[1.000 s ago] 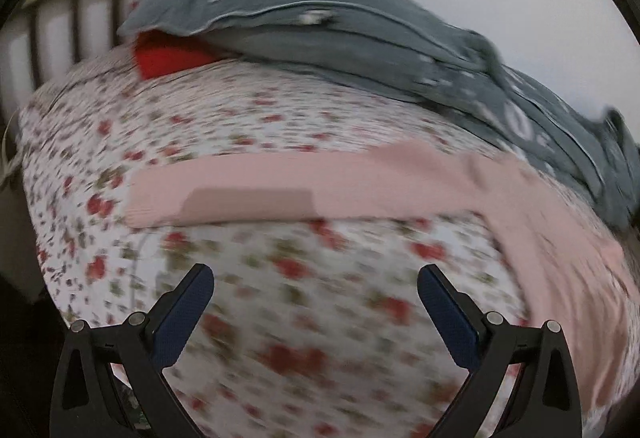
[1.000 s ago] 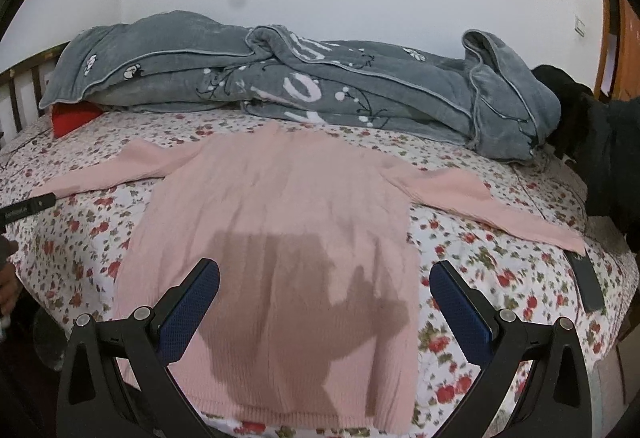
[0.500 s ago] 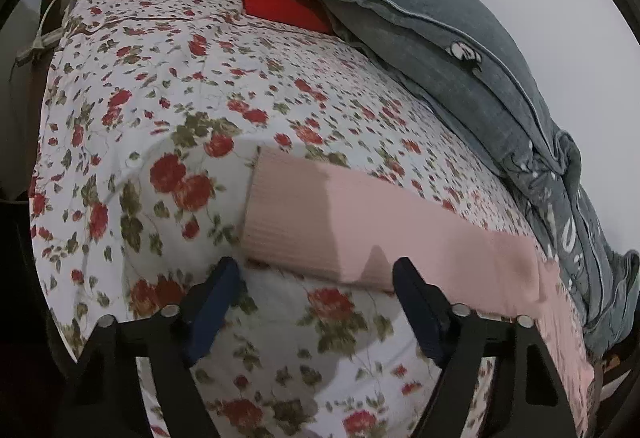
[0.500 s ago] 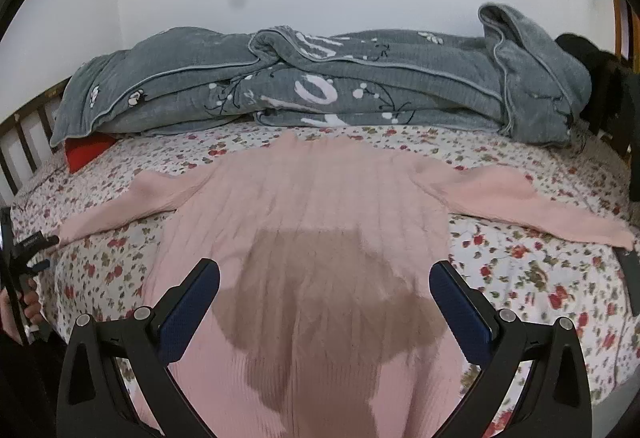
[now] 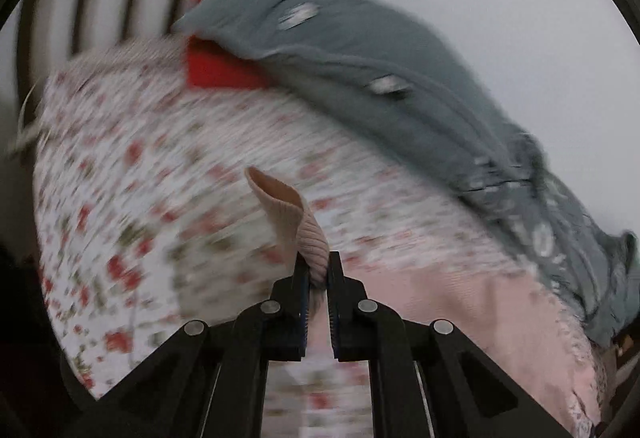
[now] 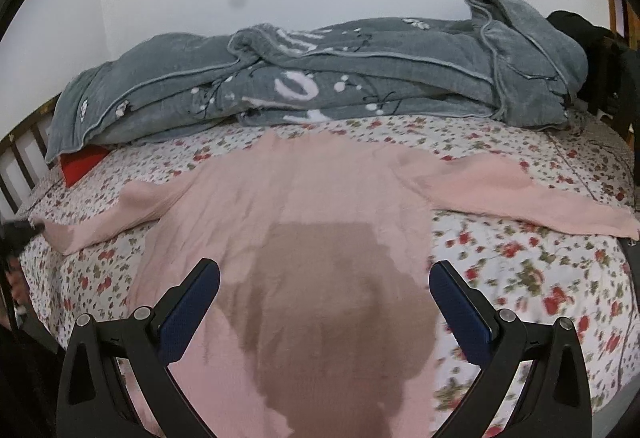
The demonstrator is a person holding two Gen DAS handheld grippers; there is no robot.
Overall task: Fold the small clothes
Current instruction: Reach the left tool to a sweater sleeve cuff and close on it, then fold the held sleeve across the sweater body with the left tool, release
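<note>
Your left tongs (image 5: 318, 270), just closed, only pinch the sweater (image 6: 288, 206) cuff (image 5: 294, 220); right tongs (image 6: 324, 302) released at 6 o'clock, so a yank slips it or drags everything.

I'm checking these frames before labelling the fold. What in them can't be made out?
- Left wrist view: the flowered bedsheet is smeared by motion blur, so its print is unreadable.
- Left wrist view: the pink ribbed sweater cuff is pinched in the left gripper; the black fingers hide how deep it sits.
- Right wrist view: the sweater's hem runs off the bottom edge.
- Right wrist view: the red cushion is mostly under the grey blanket.
</note>
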